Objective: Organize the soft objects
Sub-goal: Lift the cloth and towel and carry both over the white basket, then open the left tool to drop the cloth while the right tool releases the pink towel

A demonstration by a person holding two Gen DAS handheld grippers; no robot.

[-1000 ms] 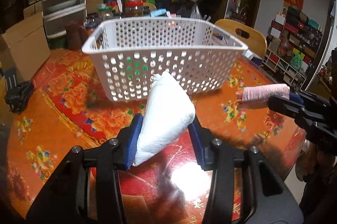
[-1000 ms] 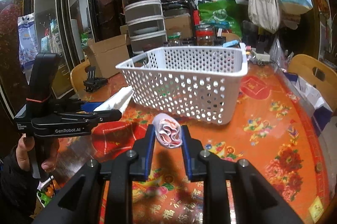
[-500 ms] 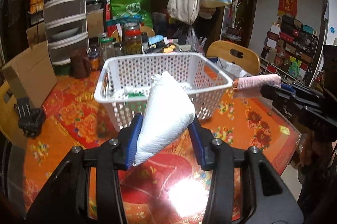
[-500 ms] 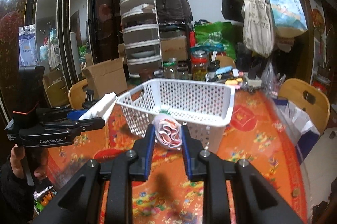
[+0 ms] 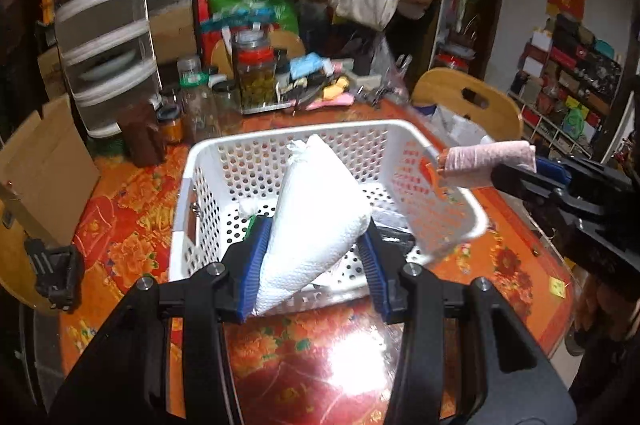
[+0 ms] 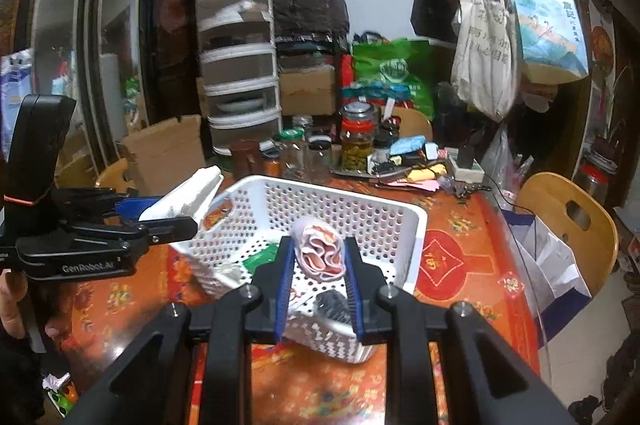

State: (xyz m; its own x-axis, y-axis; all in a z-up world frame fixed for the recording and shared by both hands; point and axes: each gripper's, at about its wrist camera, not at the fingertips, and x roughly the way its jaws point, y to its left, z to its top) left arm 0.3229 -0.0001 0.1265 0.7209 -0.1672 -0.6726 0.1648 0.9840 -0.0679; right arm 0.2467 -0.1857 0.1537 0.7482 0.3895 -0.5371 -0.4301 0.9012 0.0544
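Holding: left gripper [image 5: 312,259] clamps white towel [image 5: 316,225]; right gripper [image 6: 318,279] clamps pink roll [image 6: 320,251]. Both above basket [image 6: 412,221], 12 o'clock; release pending.

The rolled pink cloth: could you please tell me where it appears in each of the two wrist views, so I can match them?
Left wrist view: the rolled pink cloth lies sideways at the right, over the basket's right rim, clamped in the right hand-held gripper.
Right wrist view: seen end-on at lower centre, between that gripper's blue pads.
Shared landmark: the white basket on the red table.
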